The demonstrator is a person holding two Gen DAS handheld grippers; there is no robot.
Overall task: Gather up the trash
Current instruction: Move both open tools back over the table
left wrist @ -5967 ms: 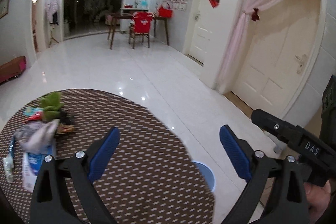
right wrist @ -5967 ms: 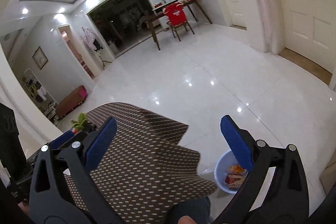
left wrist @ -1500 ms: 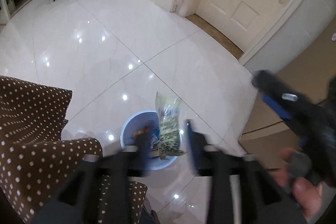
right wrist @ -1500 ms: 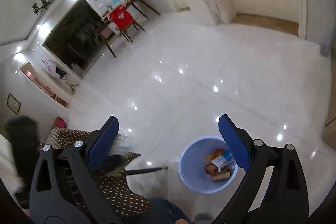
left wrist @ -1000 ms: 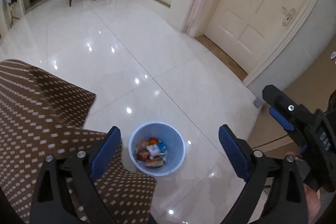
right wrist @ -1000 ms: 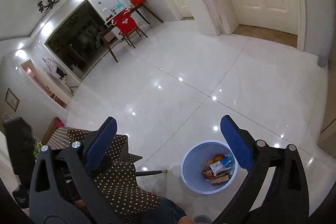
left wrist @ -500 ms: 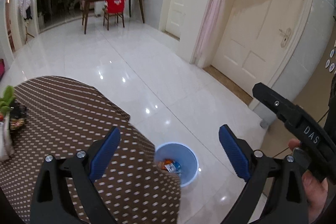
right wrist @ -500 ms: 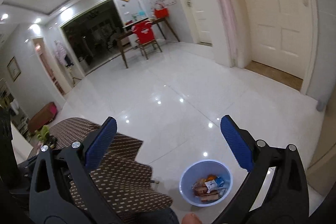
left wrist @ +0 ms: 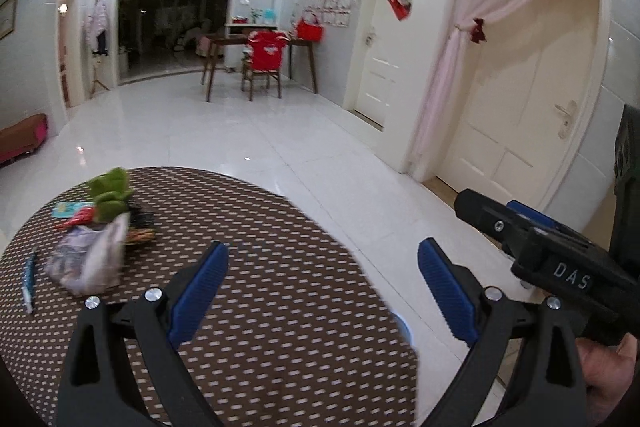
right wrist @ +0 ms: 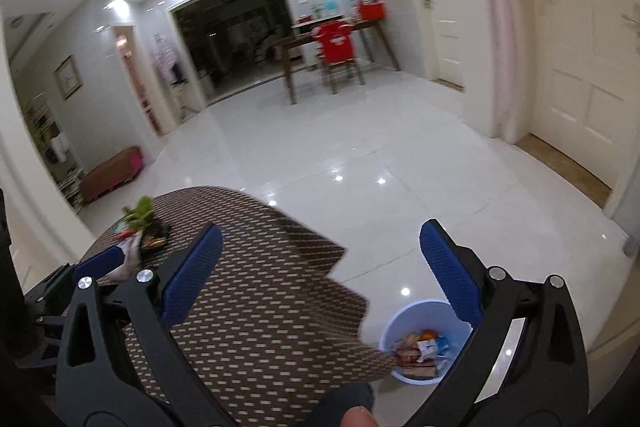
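Wide white tiled floor (left wrist: 248,131) running to the far dining table (left wrist: 256,45) with a red-covered chair (left wrist: 266,61); cream doors with a pink curtain (left wrist: 444,75) on the right.

Round table under a brown dotted tablecloth (left wrist: 280,287) filling the near left of both views, cloth edge hanging over the right side.

Pale blue trash bin (right wrist: 404,323) standing on the floor just right of the table's near edge, holding orange, white and blue wrappers (right wrist: 420,347). Seen in the right wrist view low between the two fingers, nearer the right one; in the left wrist view only a sliver of blue rim (left wrist: 402,327) showing past the cloth edge.

Left gripper (left wrist: 322,295) spread wide, nothing between its blue pads, raised above the near half of the table. Right gripper (right wrist: 318,275) likewise spread wide and empty, above the table's right edge; also visible at the right of the left wrist view as a black body marked DAS (left wrist: 560,267), gripped from below by a hand (left wrist: 608,375).

Heap of trash on the far left of the table, well apart from both grippers and left of the left gripper's left finger: crumpled pale plastic bag (left wrist: 90,257) nearest, green plush toy (left wrist: 110,193) behind it, dark striped wrapper (left wrist: 140,227) to the right of the bag, red packet (left wrist: 78,219) and light blue packet (left wrist: 66,209) at the far left. Thin blue-and-white tube (left wrist: 28,281) lying alone at the table's left rim.
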